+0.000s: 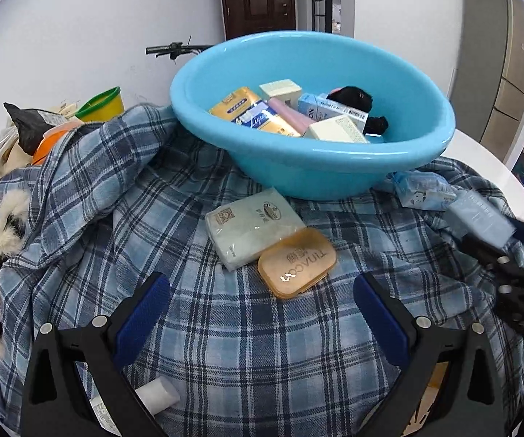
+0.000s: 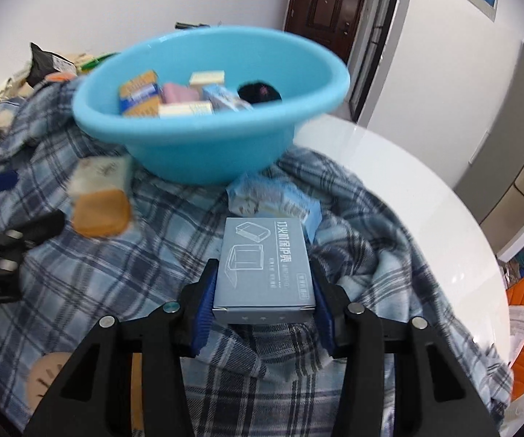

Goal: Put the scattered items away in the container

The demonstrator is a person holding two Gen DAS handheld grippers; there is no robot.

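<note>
right claw [image 2: 262, 284] clamped on a grey-blue box [image 2: 264, 266] just in front of the blue basin [image 2: 203, 145]; left claw [image 1: 262, 309] spread apart, nothing in it.

We note a glossy, smooth plastic basin [image 1: 335, 167] on soft woven plaid cloth [image 1: 225, 346]. The tan case [image 1: 297, 263] looks like shiny plastic; the tissue pack [image 1: 251, 224] wears thin film. The grey-blue box [image 2: 264, 266] is matt card. The white surface [image 2: 407, 189] is polished.
</note>
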